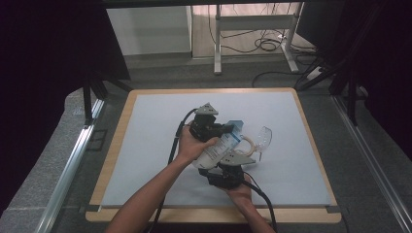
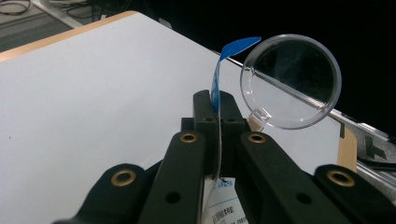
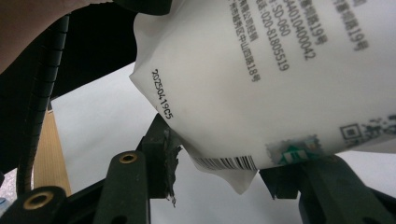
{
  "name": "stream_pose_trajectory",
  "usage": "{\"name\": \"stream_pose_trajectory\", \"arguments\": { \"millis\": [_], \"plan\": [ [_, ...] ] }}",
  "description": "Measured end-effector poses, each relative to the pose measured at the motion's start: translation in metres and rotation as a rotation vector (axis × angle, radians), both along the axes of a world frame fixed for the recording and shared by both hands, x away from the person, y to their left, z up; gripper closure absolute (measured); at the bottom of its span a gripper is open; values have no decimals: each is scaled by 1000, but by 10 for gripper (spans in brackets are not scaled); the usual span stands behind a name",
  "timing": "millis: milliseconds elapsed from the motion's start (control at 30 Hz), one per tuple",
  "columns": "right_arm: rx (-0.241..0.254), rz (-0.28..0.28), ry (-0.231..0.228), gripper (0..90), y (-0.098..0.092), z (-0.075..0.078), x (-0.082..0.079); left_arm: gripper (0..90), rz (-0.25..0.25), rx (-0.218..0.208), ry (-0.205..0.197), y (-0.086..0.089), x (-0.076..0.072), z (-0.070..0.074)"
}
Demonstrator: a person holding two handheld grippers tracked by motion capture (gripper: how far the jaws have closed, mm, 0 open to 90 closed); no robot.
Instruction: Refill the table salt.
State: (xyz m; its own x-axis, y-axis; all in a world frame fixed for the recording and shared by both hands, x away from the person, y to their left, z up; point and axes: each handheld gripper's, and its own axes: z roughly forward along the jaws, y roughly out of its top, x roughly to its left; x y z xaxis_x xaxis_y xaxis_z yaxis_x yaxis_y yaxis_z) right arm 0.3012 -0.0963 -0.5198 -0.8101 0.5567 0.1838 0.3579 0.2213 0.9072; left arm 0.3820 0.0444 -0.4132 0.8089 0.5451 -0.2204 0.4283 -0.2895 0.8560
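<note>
Pouch (image 1: 221, 145) w/ print: we're gripping its bottom in right tool (image 1: 227, 167), its blue top edge pinched in left tool (image 1: 224, 129), above bench (image 1: 145, 145).

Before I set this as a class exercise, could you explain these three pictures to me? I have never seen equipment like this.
A person sits at a table covered with a pale mat, holding a hand-operated tool with two black jaws in each hand. The high view looks down from above. The other two come from cameras riding on the tools.

The right gripper clamps the bottom of a white printed pouch. The left gripper pinches the pouch's blue top strip shut between its jaws.

Beyond them is a clear plastic cup, lying tipped on the mat in the high view; the left gripper view looks into its round mouth.
</note>
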Motion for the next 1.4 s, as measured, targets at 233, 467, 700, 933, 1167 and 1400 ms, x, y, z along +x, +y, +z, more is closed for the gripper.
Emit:
{"name": "stream_pose_trajectory", "arguments": {
  "millis": [233,467,700,933,1167,1400],
  "plan": [
    [8,3,-10,530,0,1,0,899,-6,17,-2,-1,0,2],
    [-7,31,-18,534,0,-2,1,898,-22,28,17,6,1,3],
    [22,90,-13,537,-2,-2,1,898,-34,30,25,15,3,4],
    [51,118,-9,544,-4,0,1,898,-40,17,36,19,7,5],
    [83,134,0,549,-8,2,1,898,-50,14,35,18,9,5],
    [106,138,11,557,-10,2,1,898,-39,17,35,17,11,3]
  ]
}}
